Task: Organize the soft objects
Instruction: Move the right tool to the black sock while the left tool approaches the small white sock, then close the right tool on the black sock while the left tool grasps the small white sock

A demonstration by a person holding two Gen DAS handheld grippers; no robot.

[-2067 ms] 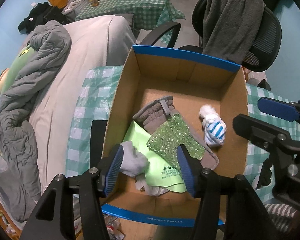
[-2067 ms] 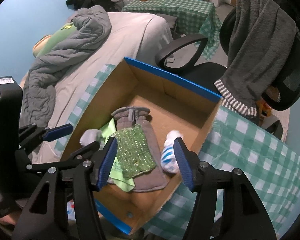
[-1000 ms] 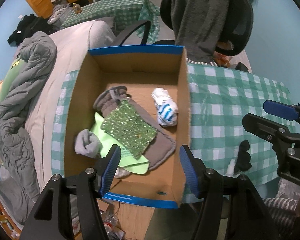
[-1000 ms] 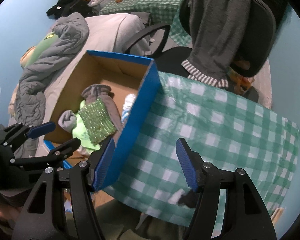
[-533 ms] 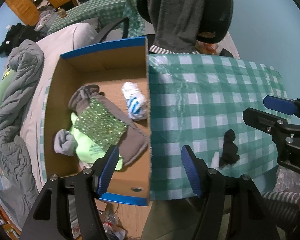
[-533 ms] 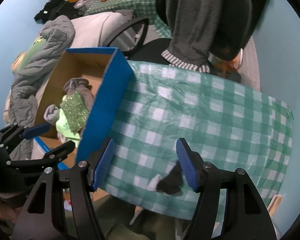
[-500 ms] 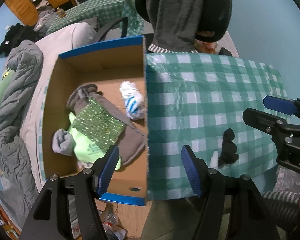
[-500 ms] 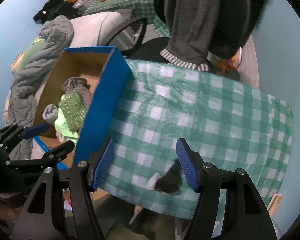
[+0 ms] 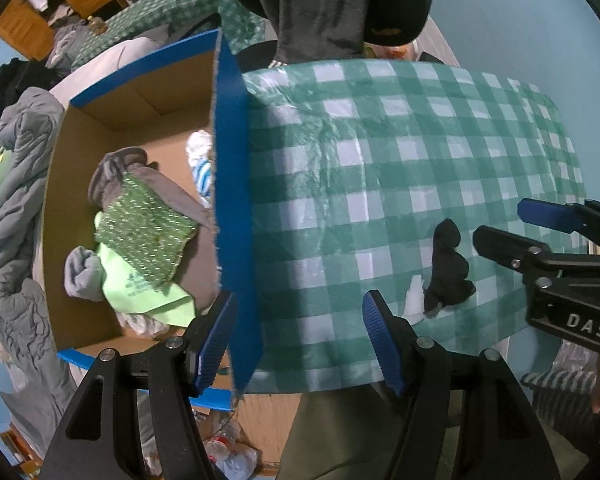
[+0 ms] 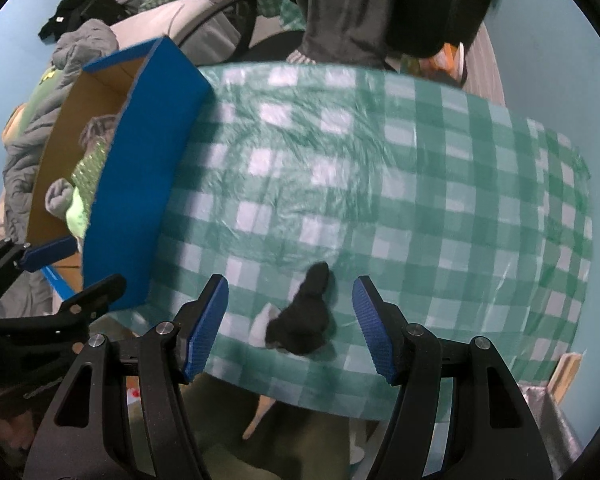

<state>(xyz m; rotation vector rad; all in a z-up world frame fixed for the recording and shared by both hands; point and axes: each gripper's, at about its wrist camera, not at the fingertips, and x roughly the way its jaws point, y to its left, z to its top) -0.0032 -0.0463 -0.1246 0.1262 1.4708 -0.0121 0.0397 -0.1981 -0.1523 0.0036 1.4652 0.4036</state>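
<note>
Black sock [image 10: 306,316] now lies between right hand-held gripper [image 10: 290,326] jaws, untouched.

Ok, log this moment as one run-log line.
phase: approach | right claw: open, around black sock, no contact | left claw: open, empty | cardboard box: holds other soft items | checked tablecloth

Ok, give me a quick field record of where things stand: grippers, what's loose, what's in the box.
left gripper: open, empty, over the box's near wall
right gripper: open, framing the black sock, not touching it
black sock: crumpled on the checked tablecloth, small white piece beside it
box: cardboard, blue-edged
in box: green sparkly cloth, grey sock, striped sock
</note>
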